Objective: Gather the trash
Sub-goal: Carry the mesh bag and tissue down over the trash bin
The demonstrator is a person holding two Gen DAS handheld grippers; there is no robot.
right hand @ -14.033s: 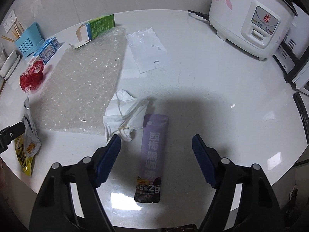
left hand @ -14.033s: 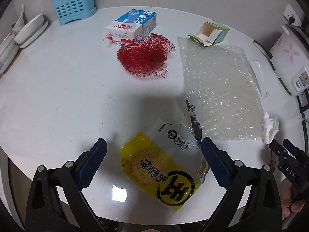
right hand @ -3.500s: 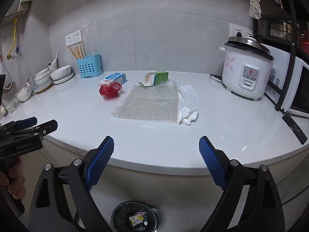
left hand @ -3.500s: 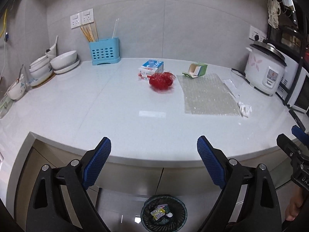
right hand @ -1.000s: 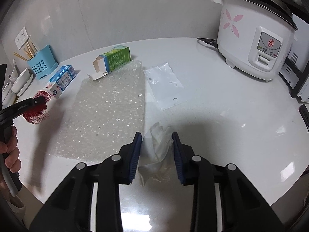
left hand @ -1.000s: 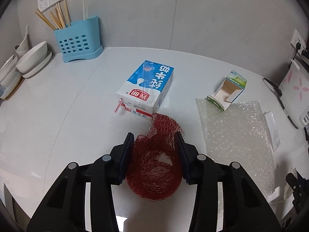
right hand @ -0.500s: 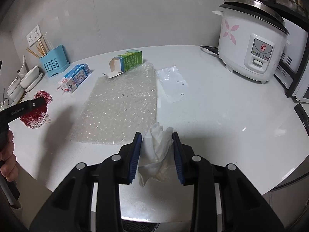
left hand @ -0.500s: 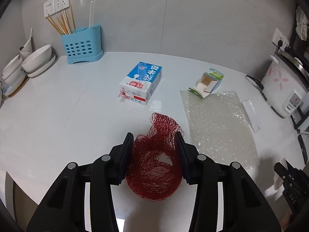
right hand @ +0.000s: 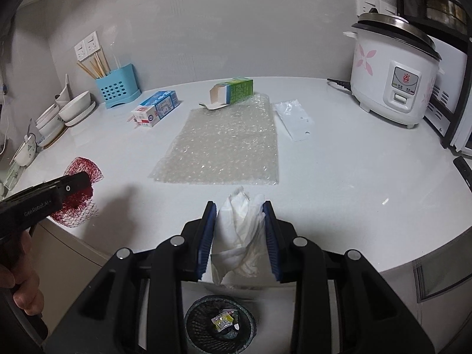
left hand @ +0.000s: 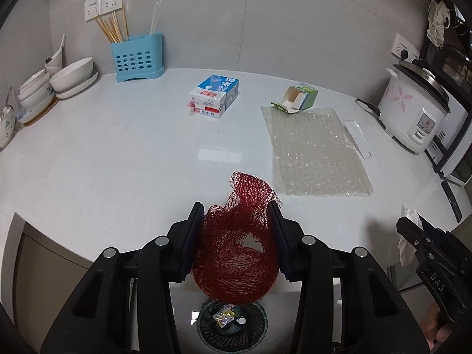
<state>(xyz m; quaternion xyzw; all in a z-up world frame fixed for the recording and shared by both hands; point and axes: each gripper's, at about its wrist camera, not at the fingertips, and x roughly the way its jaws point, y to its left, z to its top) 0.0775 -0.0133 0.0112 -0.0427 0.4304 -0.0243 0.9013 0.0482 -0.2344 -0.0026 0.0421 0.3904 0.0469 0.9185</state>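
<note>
The left gripper (left hand: 237, 236), its 2 blue-padded jaws drawn in narrow, clamps a crumpled red plastic mesh net (left hand: 236, 253) that bulges above and below the pads. Directly beneath the net, on the floor below the counter edge, stands a round black wire-mesh wastebasket (left hand: 233, 324) with a few wrappers inside. Ahead of this gripper stretches a white glossy countertop (left hand: 118, 153); beyond it lies a blue-and-white milk carton (left hand: 214, 100) on its side, and ahead to the right a clear sheet of bubble wrap (left hand: 315, 153) with an open green-and-white cardboard box (left hand: 298, 98) at its far edge.

The right gripper (right hand: 239, 239), jaws likewise narrow, pinches a crumpled white paper tissue (right hand: 240, 236) between its blue pads, the tissue hanging down past them. The same wastebasket (right hand: 219, 321) sits below and slightly left of this gripper. Just ahead lies the bubble wrap (right hand: 221, 144), with a flat clear plastic bag (right hand: 292, 118) beside its right edge. Farther right stands a white rice cooker with pink flower print (right hand: 392, 70). At far left, a blue perforated utensil holder with chopsticks (right hand: 116, 87) stands against the wall, near stacked white bowls (right hand: 73, 109).
</note>
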